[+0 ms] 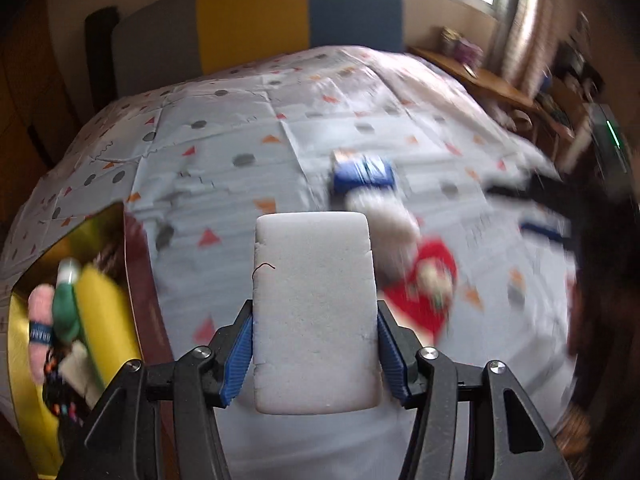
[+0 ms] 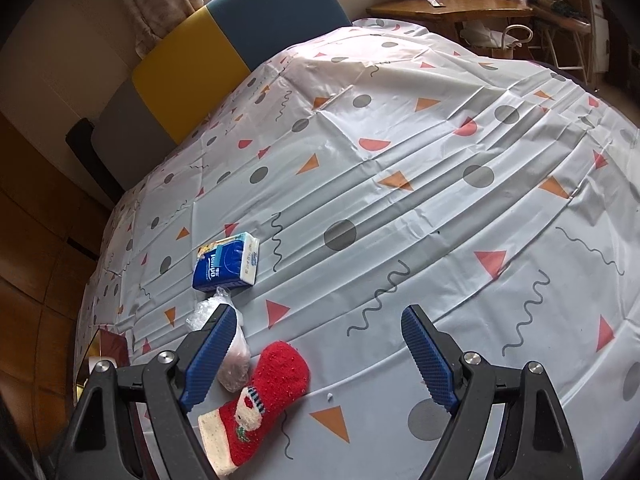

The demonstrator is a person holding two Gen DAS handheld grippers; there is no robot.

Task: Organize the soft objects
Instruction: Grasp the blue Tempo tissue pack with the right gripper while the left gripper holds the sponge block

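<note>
My left gripper [image 1: 314, 308] is shut on a white foam sponge [image 1: 316, 272], with both blue pads pressed against its sides, and holds it upright above the bed. Behind it lie a red Christmas sock [image 1: 424, 292], a clear plastic bag [image 1: 390, 228] and a blue tissue pack [image 1: 362, 174], all blurred. In the right wrist view my right gripper [image 2: 318, 312] stands open over the sheet. The red sock [image 2: 276, 376] lies just below its left finger, the bag [image 2: 236, 360] partly behind that finger, and the tissue pack [image 2: 226, 262] farther back.
A gold-lined box with maroon walls [image 1: 134, 264] sits at the bed's left edge and holds a yellow sponge [image 1: 102, 320], a green item and a pink one. The patterned sheet [image 2: 400, 200] covers the bed. A colour-block headboard [image 1: 300, 16] and a wooden desk [image 2: 448, 10] stand beyond.
</note>
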